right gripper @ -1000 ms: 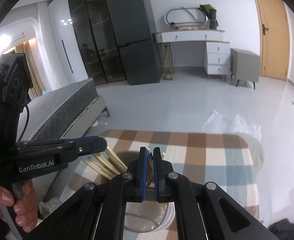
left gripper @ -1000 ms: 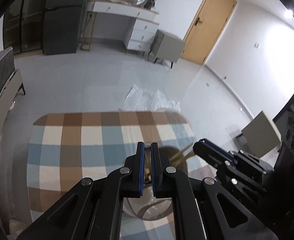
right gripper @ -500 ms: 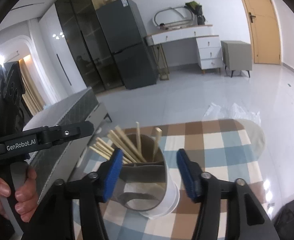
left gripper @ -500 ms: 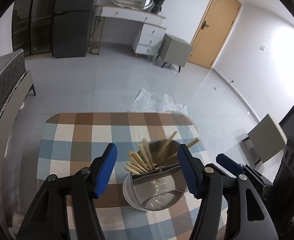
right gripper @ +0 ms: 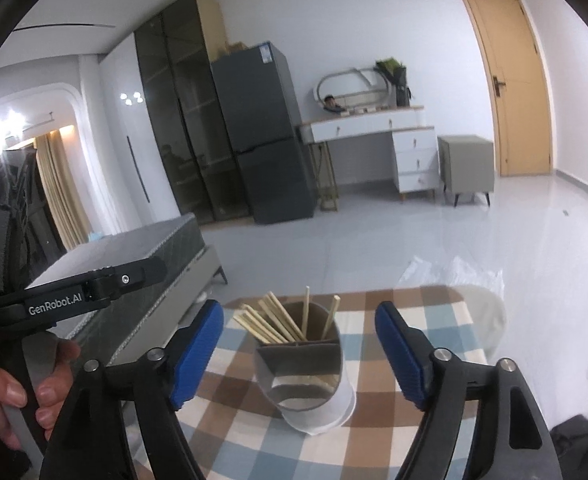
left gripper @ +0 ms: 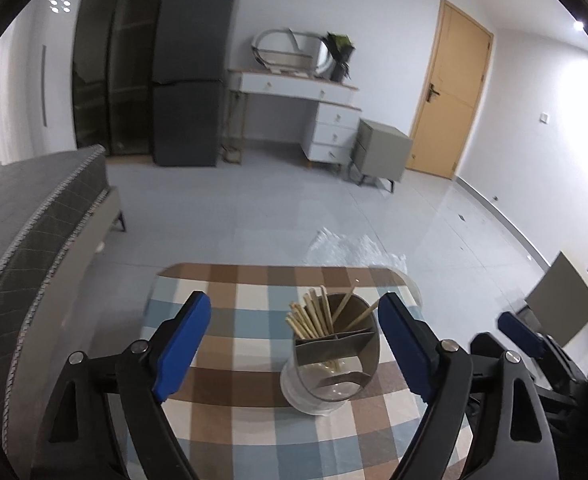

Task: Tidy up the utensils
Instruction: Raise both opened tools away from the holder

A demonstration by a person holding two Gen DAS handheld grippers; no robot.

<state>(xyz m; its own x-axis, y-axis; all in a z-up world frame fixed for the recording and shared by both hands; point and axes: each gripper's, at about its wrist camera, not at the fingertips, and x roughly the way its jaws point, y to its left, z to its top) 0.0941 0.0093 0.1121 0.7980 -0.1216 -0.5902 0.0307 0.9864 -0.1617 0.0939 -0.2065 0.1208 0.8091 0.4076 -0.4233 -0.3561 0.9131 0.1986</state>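
Bright room, floor glare, fisheye-warped edges

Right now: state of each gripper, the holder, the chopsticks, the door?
Left gripper: jaws opening, nothing between the pads.
Right gripper: jaws opening, nothing gripped.
Grey divided utensil holder: upright on the checked tablecloth.
Wooden chopsticks: standing in the holder's rear compartments, leaning.
Wooden door: closed.

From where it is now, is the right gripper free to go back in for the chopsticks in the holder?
Probably yes. The right gripper is empty, its jaws opening, and nothing lies between it and the chopsticks standing in the holder. The left gripper sits off to the side.
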